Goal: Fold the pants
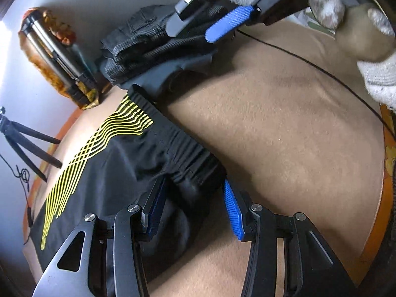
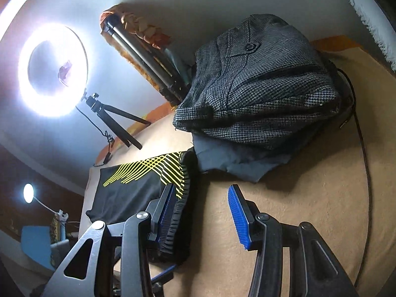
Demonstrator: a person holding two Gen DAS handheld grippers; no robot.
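Black pants (image 1: 128, 163) with yellow line print lie flat on the tan surface (image 1: 284, 136), elastic waistband toward me. My left gripper (image 1: 194, 210) is open, its blue pads on either side of the waistband's near corner. My right gripper (image 2: 201, 212) is open at the waistband's other end; the band (image 2: 183, 217) lies between its fingers, against the left pad. The pants also show in the right wrist view (image 2: 128, 195). The right gripper also shows at the top of the left wrist view (image 1: 222, 27), held by a white-gloved hand (image 1: 376, 79).
A folded grey houndstooth garment (image 2: 257, 89) sits on a grey cloth (image 2: 232, 163) just beyond the waistband. A lit ring light (image 2: 53, 69) on a small tripod and a folded tripod (image 2: 146, 64) stand at the back. A black cable (image 2: 366, 163) runs along the right.
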